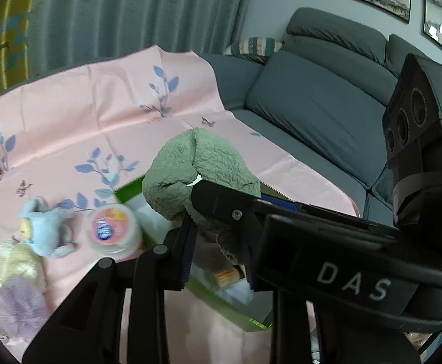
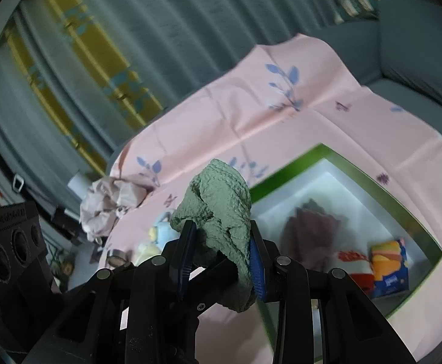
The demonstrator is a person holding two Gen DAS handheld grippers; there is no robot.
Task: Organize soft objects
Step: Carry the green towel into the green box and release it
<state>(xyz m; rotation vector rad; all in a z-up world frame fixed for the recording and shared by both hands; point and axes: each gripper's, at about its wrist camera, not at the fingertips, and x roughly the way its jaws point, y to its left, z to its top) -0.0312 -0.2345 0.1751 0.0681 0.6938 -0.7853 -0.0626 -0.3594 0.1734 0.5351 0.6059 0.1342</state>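
The green cloth [image 2: 217, 209] is a sage-coloured piece of soft fabric with a nubbly, waffle-like texture, bunched into thick folds. In the right wrist view it sits between the two blue-padded fingers of the right gripper [image 2: 222, 254]; the fingers are closed against its sides, and a loose tail hangs down past the right-hand pad. The bundle is held in the air above the pink tablecloth [image 2: 296, 133], just left of the green-rimmed box [image 2: 384, 194].

The left wrist view shows the same cloth [image 1: 196, 170] from the other side, with the black body of the right gripper [image 1: 221, 209] crossing the frame and pressing into the fabric. The left gripper [image 1: 217, 251] also has the lower part of the cloth between its fingers; whether those fingers clamp it or only flank it cannot be determined.

Only the left wrist view shows a light blue plush toy [image 1: 43, 227], a round lidded tub [image 1: 114, 227], a cream fluffy item [image 1: 17, 261] and a lavender fluffy item [image 1: 17, 306] lying on the tablecloth, plus a grey sofa [image 1: 321, 103].

Only the right wrist view shows the box interior: a white floor, a dark blurred item [image 2: 312, 230] and a colourful packet [image 2: 390, 270]. It also shows a crumpled pale fabric [image 2: 108, 200] at the table's far edge.
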